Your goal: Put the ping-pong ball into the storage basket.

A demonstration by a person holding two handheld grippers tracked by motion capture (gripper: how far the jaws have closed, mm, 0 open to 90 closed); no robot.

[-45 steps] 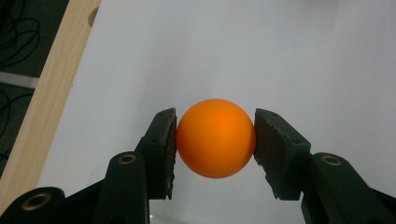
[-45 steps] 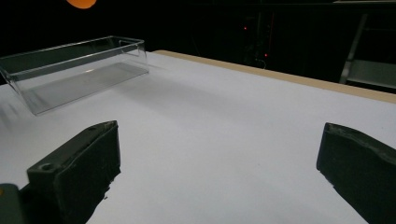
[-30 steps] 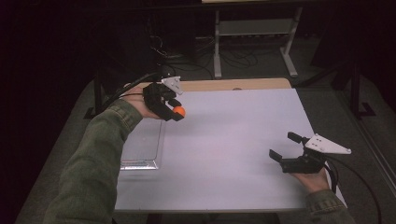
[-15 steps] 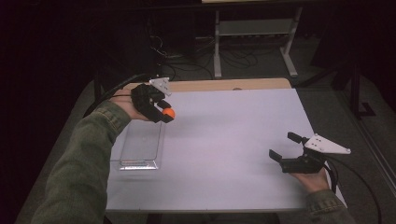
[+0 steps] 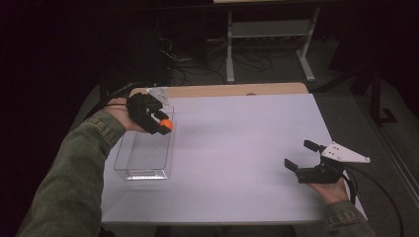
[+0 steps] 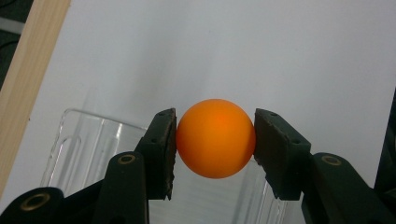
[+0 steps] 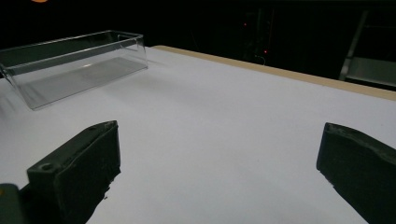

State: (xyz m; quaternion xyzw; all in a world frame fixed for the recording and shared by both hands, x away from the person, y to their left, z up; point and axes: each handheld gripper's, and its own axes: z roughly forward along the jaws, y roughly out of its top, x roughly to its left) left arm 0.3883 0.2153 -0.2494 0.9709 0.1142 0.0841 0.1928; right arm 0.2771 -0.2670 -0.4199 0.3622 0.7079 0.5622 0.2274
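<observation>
Fingers of the left gripper clamp the orange ball above the clear tray's far right rim; centre it over the tray, lower, then release; right gripper idles wide open, empty.

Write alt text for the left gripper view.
An orange ball sits clamped between the two black jaws of the left gripper, which rise from the bottom edge. Behind and below it is a clear plastic bin on a white table, with a strip of wooden edge at the far left.
</observation>
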